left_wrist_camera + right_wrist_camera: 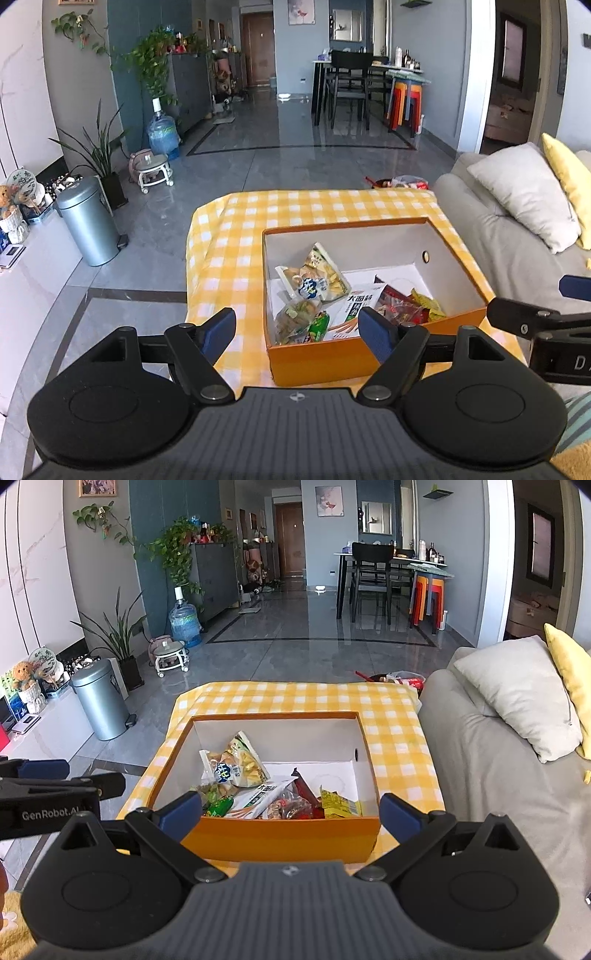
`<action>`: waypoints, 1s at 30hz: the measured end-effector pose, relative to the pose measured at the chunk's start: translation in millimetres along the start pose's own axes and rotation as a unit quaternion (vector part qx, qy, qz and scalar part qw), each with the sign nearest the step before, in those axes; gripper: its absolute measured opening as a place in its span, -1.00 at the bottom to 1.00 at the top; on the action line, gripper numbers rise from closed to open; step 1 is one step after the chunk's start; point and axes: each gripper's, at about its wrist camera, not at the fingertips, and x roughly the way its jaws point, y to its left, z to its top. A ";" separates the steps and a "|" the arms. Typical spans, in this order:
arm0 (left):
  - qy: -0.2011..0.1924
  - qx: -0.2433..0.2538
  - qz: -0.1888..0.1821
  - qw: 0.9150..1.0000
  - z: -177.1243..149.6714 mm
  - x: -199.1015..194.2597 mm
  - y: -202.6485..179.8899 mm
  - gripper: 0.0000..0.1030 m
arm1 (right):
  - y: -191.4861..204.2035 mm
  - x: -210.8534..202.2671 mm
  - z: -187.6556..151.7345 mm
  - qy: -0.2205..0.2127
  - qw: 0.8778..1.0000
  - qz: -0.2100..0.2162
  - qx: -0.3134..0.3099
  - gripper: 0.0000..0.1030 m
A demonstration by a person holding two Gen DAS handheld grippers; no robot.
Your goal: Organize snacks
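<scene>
An orange box (317, 360) with a white inside stands on the yellow checked tablecloth (229, 243); the right wrist view shows it as the orange box (280, 840) straight ahead. Several snack packets lie in it: a pale chip bag (317, 277), a green packet (317, 325), a white packet (351, 310), a red packet (399, 304) and a yellow packet (338, 805). My left gripper (299, 332) stands open just before the box's near wall, nothing between its fingers. My right gripper (290, 812) is also open, wide across the near wall, holding nothing.
A grey sofa (491, 760) with a grey cushion (517, 694) and a yellow one borders the table on the right. A metal bin (99, 701), potted plants and a water jug (184, 624) stand at the left. A bowl and snack bag (402, 679) sit beyond the table's far edge.
</scene>
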 end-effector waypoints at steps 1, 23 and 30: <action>0.003 -0.002 0.002 1.000 0.2 2.1 -0.6 0.72 | 0.1 2.2 1.0 0.002 1.000 0.000 0.001 0.92; 0.019 0.009 0.010 1.000 4.9 8.9 -0.4 0.72 | -5.1 16.3 6.5 0.016 1.000 0.001 0.015 0.92; 0.019 0.012 0.009 1.000 5.1 8.2 -1.9 0.72 | -6.8 15.1 5.5 0.016 1.000 0.000 0.017 0.92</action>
